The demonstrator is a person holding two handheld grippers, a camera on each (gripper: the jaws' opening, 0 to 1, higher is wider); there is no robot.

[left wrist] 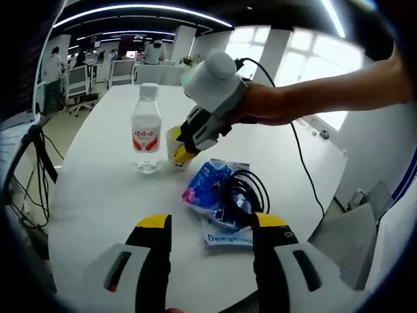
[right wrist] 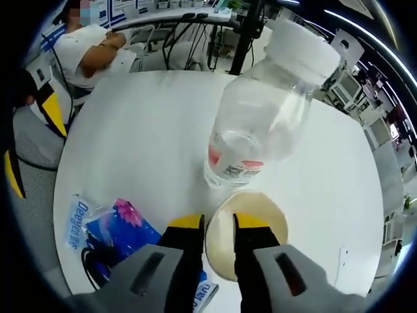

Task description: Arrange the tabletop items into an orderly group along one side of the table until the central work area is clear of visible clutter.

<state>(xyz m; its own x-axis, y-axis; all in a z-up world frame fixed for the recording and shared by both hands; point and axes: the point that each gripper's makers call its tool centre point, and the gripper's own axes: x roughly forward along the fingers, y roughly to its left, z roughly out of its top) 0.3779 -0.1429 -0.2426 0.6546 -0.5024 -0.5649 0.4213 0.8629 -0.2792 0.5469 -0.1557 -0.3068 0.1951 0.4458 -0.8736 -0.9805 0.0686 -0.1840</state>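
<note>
A small cream cup stands on the white counter right at the tips of the right gripper. Its inside looks bare and pale; nothing can be made out in it. The right gripper's jaws are drawn close together with the near rim of the cup pinched between them, one jaw inside the cup and one outside.

Just beyond the cup, touching or nearly touching its far side, stands a clear water bottle with a white cap and a red-and-white label. It holds clear water, though the level is hard to judge.

To the left of the right gripper lies a blue plastic packet with a pink flower print, and a coil of black cable rests on it.

In the left gripper view the left gripper hovers over the counter with its jaws spread wide and nothing between them. The packet and cable lie just ahead of its tips. Farther ahead the right gripper, held by a hand, grips the cup, with the bottle standing just left of it.
</note>
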